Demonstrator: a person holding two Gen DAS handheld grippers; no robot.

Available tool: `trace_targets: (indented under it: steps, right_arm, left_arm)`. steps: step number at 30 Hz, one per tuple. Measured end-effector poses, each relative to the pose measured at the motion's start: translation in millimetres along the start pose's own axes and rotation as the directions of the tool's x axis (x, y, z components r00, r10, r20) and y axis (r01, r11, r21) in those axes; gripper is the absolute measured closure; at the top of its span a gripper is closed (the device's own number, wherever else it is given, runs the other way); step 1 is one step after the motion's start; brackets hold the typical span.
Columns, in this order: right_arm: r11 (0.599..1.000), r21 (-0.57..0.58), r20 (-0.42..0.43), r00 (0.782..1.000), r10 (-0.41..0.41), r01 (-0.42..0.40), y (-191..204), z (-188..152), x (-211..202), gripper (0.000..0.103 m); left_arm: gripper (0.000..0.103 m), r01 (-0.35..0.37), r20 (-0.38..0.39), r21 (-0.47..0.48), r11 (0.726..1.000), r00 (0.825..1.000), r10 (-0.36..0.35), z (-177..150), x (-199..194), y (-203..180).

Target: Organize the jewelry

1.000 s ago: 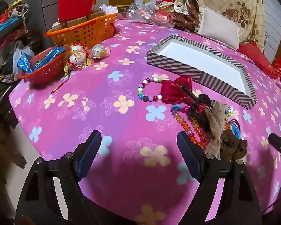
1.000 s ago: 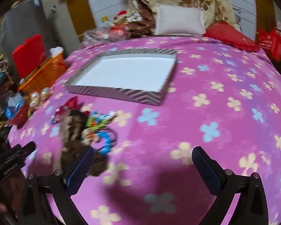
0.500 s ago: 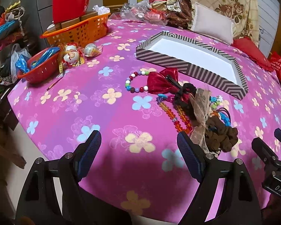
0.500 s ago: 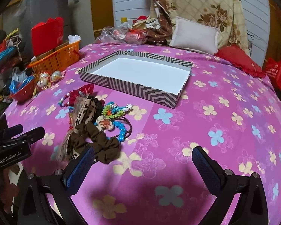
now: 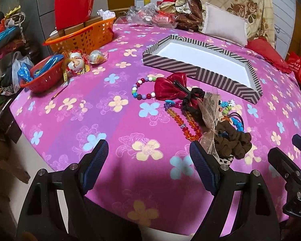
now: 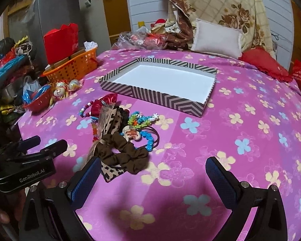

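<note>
Jewelry pile (image 5: 200, 116) runs near-far, toward box (image 5: 226, 78).

Warm indoor light, sharp focus; edges heavily bent and vignetted by fisheye; soft shadows cast on the tablecloth (image 5: 130, 172).

Jewelry pile (image 6: 118, 128) (beads, bow, scrunchies) lies heaped nr striped tray (image 6: 182, 103), white inside, w/ nothing in it.

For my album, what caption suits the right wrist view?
Open right gripper facing brown fabric scrunchie and empty striped cardboard tray.
</note>
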State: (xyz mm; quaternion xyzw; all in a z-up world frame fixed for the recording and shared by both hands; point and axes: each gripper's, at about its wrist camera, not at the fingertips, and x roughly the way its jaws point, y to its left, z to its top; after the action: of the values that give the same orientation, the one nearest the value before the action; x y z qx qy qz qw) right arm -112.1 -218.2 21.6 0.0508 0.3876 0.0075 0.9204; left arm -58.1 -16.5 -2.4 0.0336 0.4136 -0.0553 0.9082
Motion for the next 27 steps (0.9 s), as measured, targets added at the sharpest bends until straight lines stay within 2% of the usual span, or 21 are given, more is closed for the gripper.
trace_targets:
  steps: [27]
  right_arm:
    - [1.000, -0.020, -0.022, 1.000, -0.019, 0.018, 0.8, -3.5, 6.5, 0.000]
  left_arm:
    - [0.020, 0.003, -0.019, -0.003, 1.000, 1.000, -0.003, -0.1, 3.7, -1.3]
